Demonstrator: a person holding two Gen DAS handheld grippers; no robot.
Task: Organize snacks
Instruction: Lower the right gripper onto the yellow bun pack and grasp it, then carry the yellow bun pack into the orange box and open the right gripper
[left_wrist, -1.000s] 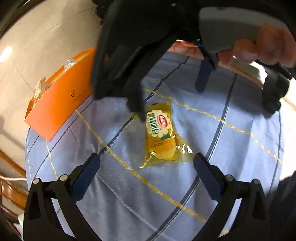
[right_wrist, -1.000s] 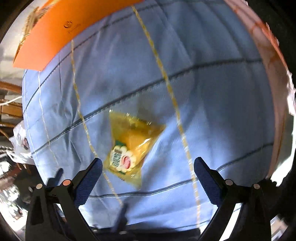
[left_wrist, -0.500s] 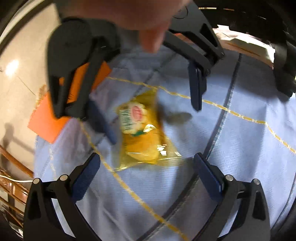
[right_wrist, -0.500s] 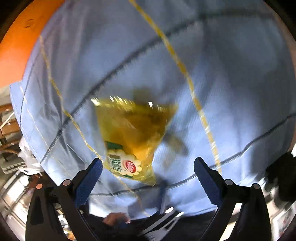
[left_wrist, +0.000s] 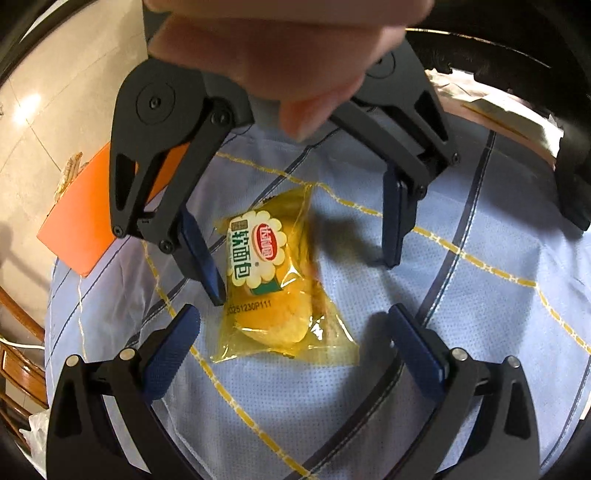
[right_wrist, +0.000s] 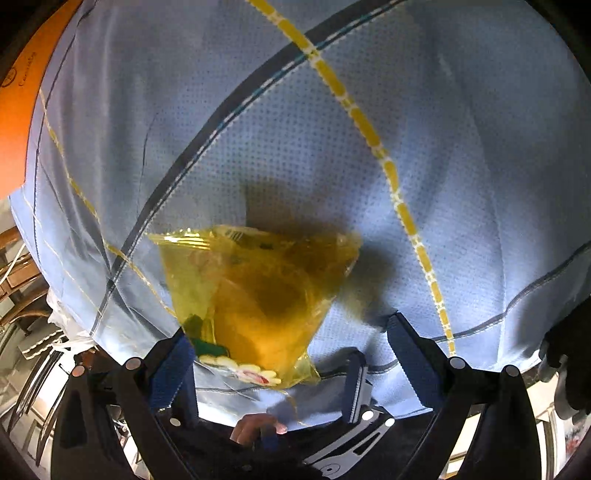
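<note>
On the blue checked tablecloth lies the yellow snack packet; the right gripper has come down to straddle it, fingers spread. The left gripper stays open just beside it. An orange envelope sits well apart.

Both fisheyes bend hard at the edges and I get black corners. Light looks overhead: a glare spot on the glossy beige floor tile, and a dark soft shadow over the clear yellow plastic snack packet. The hand up top is blurry.
</note>
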